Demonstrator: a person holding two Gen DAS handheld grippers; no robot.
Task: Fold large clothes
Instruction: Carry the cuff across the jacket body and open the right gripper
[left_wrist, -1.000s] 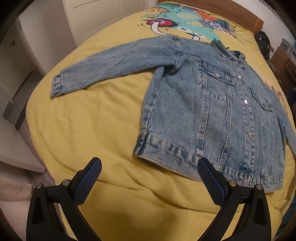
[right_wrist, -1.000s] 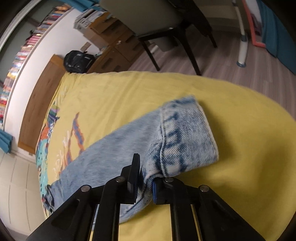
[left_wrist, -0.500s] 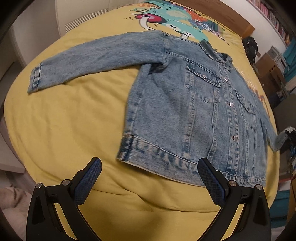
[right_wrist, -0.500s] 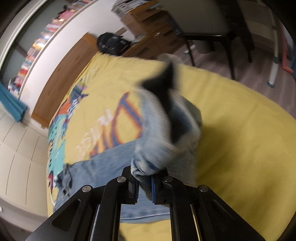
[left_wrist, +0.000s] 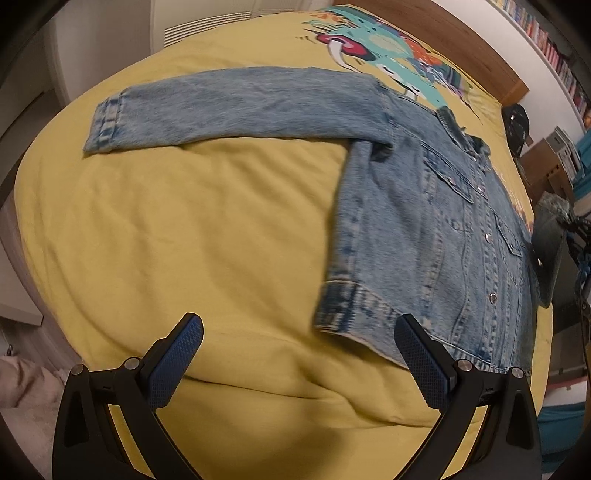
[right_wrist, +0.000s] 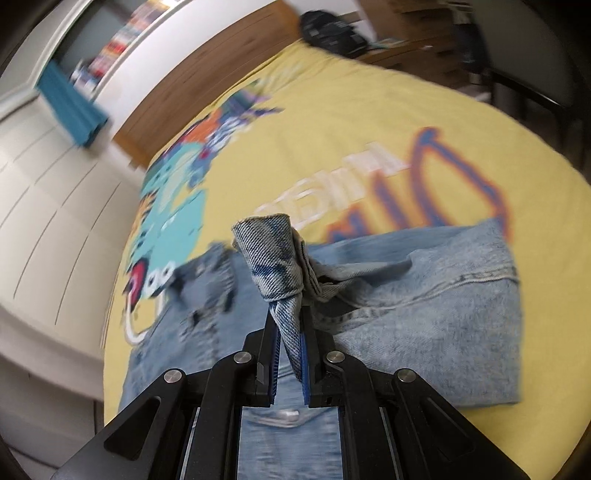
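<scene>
A light blue denim jacket lies front up on a yellow bedspread. One sleeve stretches out flat to the left, its cuff near the bed's edge. My left gripper is open and empty, above the bedspread just left of the jacket's hem. My right gripper is shut on the other sleeve's cuff and holds it lifted over the jacket body. That raised sleeve also shows at the right edge of the left wrist view.
A colourful cartoon print covers the head end of the bedspread, with a wooden headboard behind. A black bag and drawers stand beside the bed on the right. White cabinets run along the other side.
My right gripper has lifted the sleeve cuff off the bed and carried it in over the jacket body. My left gripper has moved left, toward the outstretched sleeve, still open.
</scene>
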